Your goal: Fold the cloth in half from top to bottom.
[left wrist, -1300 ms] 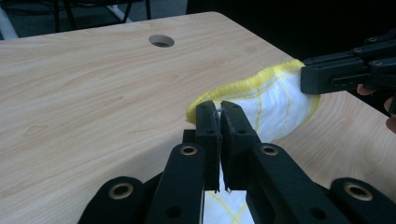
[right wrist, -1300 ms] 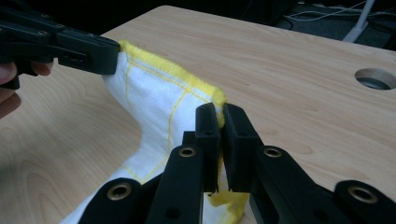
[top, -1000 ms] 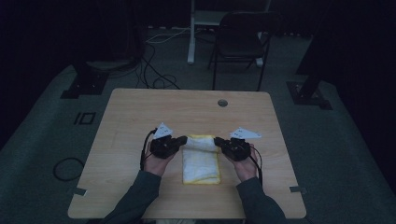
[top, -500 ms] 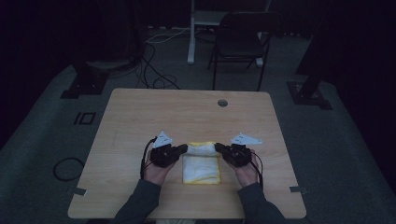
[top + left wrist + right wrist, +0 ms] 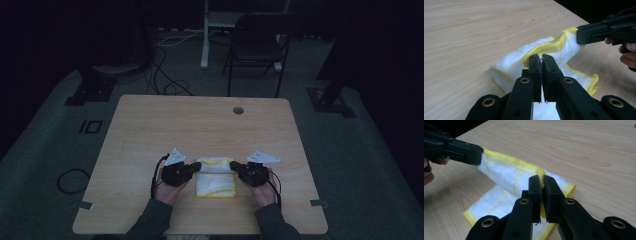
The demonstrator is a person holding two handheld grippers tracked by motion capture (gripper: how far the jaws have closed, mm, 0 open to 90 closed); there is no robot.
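Observation:
A white cloth with a yellow border point(image 5: 216, 184) lies on the wooden table point(image 5: 200, 125) near its front edge. Its far edge is lifted and curled back over the rest. My left gripper point(image 5: 196, 167) is shut on the left end of that edge, and the pinch shows close up in the left gripper view point(image 5: 541, 58) against the cloth point(image 5: 509, 67). My right gripper point(image 5: 233, 165) is shut on the right end, its jaws closed on the yellow hem point(image 5: 542, 180) of the cloth point(image 5: 506, 173). Each gripper view shows the other gripper holding the far corner: right gripper point(image 5: 596, 33), left gripper point(image 5: 461, 151).
A round cable hole point(image 5: 238, 110) sits near the table's far edge. A dark chair point(image 5: 257, 47) and a white post point(image 5: 205, 35) stand beyond the table, with cables on the floor point(image 5: 165, 80). Bare wood surrounds the cloth.
Both grippers have moved toward the person with the cloth's far edge, so the cloth now looks shorter and its far part is folded over.

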